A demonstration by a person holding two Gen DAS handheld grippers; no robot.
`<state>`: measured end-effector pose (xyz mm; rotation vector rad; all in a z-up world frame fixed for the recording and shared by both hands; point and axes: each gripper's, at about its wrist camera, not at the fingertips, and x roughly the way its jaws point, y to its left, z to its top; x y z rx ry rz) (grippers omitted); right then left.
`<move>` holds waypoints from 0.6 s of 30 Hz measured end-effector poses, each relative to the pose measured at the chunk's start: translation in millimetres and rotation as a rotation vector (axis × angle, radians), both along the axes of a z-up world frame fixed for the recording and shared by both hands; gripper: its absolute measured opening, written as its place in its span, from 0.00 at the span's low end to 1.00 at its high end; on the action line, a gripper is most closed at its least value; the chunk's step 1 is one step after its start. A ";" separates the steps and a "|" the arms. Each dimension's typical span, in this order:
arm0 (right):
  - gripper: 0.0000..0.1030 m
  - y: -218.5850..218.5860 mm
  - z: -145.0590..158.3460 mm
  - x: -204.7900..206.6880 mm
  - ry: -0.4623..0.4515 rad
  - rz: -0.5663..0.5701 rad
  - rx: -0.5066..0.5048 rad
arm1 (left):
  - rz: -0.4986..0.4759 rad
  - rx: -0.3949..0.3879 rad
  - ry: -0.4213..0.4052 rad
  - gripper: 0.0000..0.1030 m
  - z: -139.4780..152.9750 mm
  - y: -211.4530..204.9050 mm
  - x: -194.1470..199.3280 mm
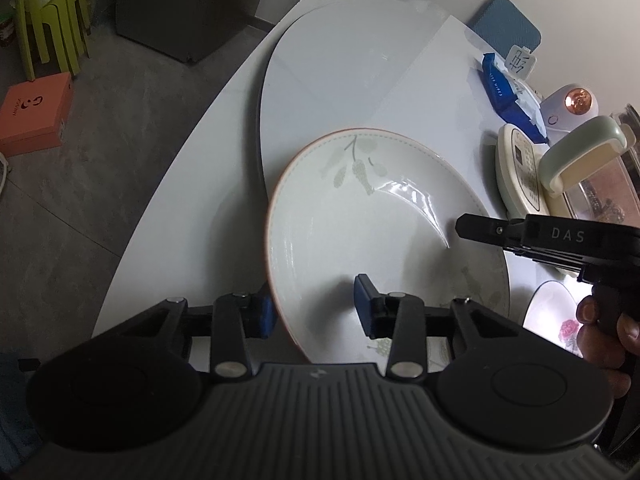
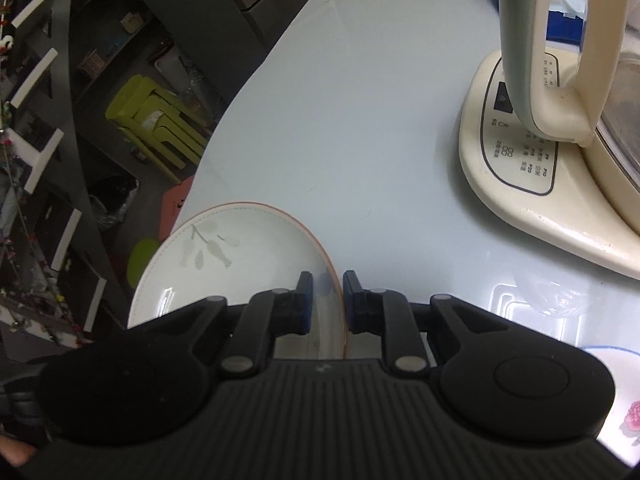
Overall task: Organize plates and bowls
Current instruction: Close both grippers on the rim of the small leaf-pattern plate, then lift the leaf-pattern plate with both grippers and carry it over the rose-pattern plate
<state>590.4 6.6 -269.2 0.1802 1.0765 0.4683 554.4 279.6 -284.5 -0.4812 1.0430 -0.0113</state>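
Left wrist: left gripper (image 1: 316,306) clamped across near rim of leaf-patterned plate (image 1: 372,208) on white table (image 1: 180,216). Right wrist: right gripper (image 2: 327,300) pinched nearly shut on plate's (image 2: 240,248) orange-edged rim, beside kettle base (image 2: 516,176).

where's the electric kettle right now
The electric kettle stands on its cream base at the right side of the white table in the right wrist view, beyond the leaf-patterned plate and beside the blue wipes pack.
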 end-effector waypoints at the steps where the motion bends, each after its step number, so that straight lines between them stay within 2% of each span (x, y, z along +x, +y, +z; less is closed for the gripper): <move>1: 0.18 -2.7 0.9 -0.5 0.003 -0.001 0.014 | -0.003 -0.004 -0.001 0.43 1.3 0.3 -0.6; 4: 0.18 -4.1 4.5 -0.5 0.011 0.021 -0.008 | -0.007 -0.031 -0.002 0.43 5.5 0.2 -2.3; 9: 0.17 -15.3 11.7 -3.6 0.014 0.024 0.014 | -0.025 -0.036 0.008 0.43 9.7 -2.7 -5.7; 18: 0.17 -42.3 24.9 -13.8 0.027 -0.026 0.097 | -0.055 -0.076 -0.001 0.43 25.4 -11.2 -21.0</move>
